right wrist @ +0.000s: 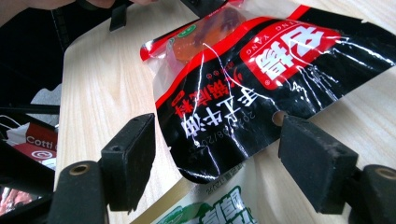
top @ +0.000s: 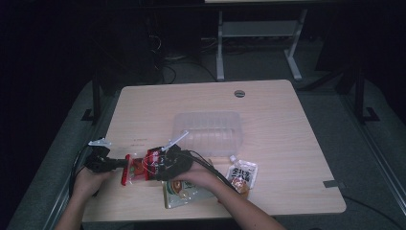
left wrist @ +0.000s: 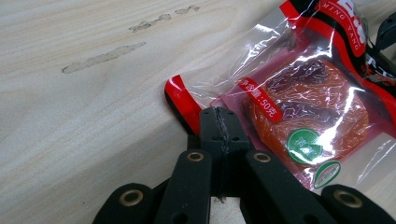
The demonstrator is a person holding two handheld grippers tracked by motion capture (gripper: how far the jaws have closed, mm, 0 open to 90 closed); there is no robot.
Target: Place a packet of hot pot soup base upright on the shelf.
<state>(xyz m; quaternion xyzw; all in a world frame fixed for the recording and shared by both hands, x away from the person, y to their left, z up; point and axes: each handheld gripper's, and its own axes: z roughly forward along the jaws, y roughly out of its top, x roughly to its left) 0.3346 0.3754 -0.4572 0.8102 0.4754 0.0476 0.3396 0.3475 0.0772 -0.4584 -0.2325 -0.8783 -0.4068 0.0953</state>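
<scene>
High view: the table [top: 268,100] is carrying a clear plastic tray [top: 208,132] near its centre. At about 7 o'clock from the tray, the red-and-black snack packet [top: 141,165] is lying between the two grippers. The left gripper [top: 115,164] is sitting at the packet's 9 o'clock end, and the right gripper [top: 165,163] is sitting at its 3 o'clock end. A green-printed pouch [top: 182,191] is lying at 6 o'clock from the right gripper, and a white spouted pouch [top: 243,175] is lying at 3 o'clock from it. The picture is dim, so contact at the right gripper is probably not readable here.

Left gripper view: the left gripper [left wrist: 219,126] is pressing its jaws fully together on the red sealed edge of the snack packet [left wrist: 303,98], which is extending toward 2 o'clock over the table [left wrist: 84,116]. The orange contents are showing through the clear window.

Right gripper view: the right gripper [right wrist: 224,149] is standing wide open, its jaws flanking the black end of the snack packet [right wrist: 261,79] at 9 o'clock and 3 o'clock without pressing on it. The green-printed pouch [right wrist: 210,210] is lying at 6 o'clock beneath the packet's end.
</scene>
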